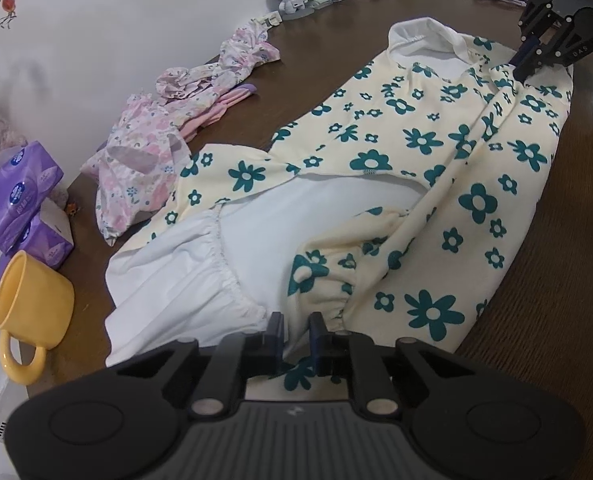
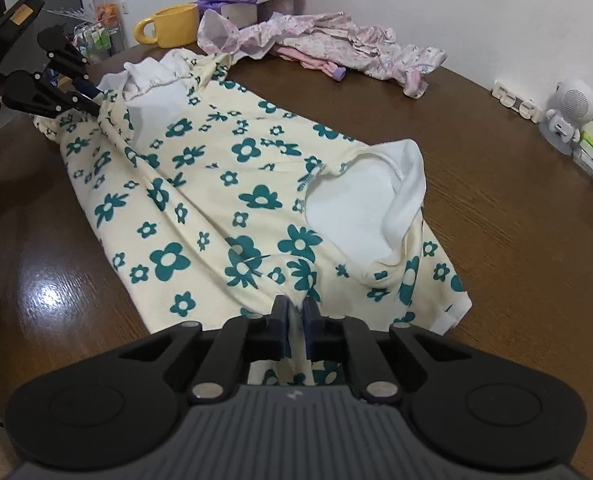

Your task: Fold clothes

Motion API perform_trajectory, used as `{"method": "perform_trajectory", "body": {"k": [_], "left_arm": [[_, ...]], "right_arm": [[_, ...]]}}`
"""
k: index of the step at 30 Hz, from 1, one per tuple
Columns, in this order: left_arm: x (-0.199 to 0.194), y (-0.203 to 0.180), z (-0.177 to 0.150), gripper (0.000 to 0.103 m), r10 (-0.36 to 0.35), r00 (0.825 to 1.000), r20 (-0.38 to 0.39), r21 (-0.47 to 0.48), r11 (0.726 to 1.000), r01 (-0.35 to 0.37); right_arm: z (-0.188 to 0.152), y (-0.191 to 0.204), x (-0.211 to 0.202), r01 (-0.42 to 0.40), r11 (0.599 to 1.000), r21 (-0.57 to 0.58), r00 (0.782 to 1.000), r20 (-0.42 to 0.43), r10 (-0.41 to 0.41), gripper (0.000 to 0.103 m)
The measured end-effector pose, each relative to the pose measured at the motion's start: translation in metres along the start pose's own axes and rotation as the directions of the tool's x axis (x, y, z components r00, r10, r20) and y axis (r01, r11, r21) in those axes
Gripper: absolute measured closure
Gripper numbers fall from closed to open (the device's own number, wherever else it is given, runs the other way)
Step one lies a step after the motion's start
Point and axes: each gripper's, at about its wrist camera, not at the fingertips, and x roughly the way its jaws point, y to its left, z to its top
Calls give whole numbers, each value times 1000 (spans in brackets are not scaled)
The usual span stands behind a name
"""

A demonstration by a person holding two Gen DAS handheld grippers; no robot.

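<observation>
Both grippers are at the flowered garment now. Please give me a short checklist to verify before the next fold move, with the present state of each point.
1. Left gripper pinches the flowered garment at the gathered end: ok.
2. Right gripper pinches the opposite end: ok.
3. Garment lies flat: not ok, a long ridge runs down it and white lining shows.
4. Pink clothes pile clear of the garment: not ok, it touches the garment's edge.
5. Yellow mug clear of the cloth: ok.
6. Grip depth on the fabric: cannot tell.

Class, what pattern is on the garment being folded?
Teal flowers on cream garment, white lining; clearest in right wrist view.
</observation>
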Motion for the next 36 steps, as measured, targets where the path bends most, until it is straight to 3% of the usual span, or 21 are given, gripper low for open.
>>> {"method": "perform_trajectory", "body": {"k": [11, 13, 15, 17, 21, 25, 29, 34, 36], "left_arm": [[4, 0, -2, 90, 6, 1000, -2, -22, 1000, -6], [3, 1, -3, 86, 4, 1000, 5, -29, 1000, -4], [-5, 6, -5, 76, 21, 1000, 23, -54, 998, -20], [-15, 12, -7, 66, 48, 998, 48, -88, 995, -44], [-45, 23, -20, 62, 89, 990, 105, -175, 982, -69], [-67, 25, -42, 57, 105, 987, 121, -255, 964, -71], [-76, 23, -70, 57, 110, 990, 93, -333, 940, -73], [-77, 30, -105, 56, 84, 994, 69, -473, 880, -42], [-77, 33, -114, 54, 72, 995, 70, -515, 857, -26]], "right_arm": [[-8, 1, 4, 31, 999, 25, 999, 14, -31, 94], [-9, 1, 2, 39, 999, 36, 999, 16, -39, 89], [-9, 1, -4, 54, 997, 49, 998, 35, -56, 76], [-8, 4, -14, 70, 996, 62, 995, 70, -74, 75], [-6, 19, -37, 87, 992, 91, 978, 183, -103, 72], [-1, 56, -45, 75, 995, 64, 954, 287, -90, 71], [3, 79, -23, 58, 993, 101, 958, 276, -84, 71], [0, 95, 0, 53, 982, 183, 954, 280, -104, 70], [-3, 101, 5, 68, 975, 214, 951, 283, -128, 64]]}}
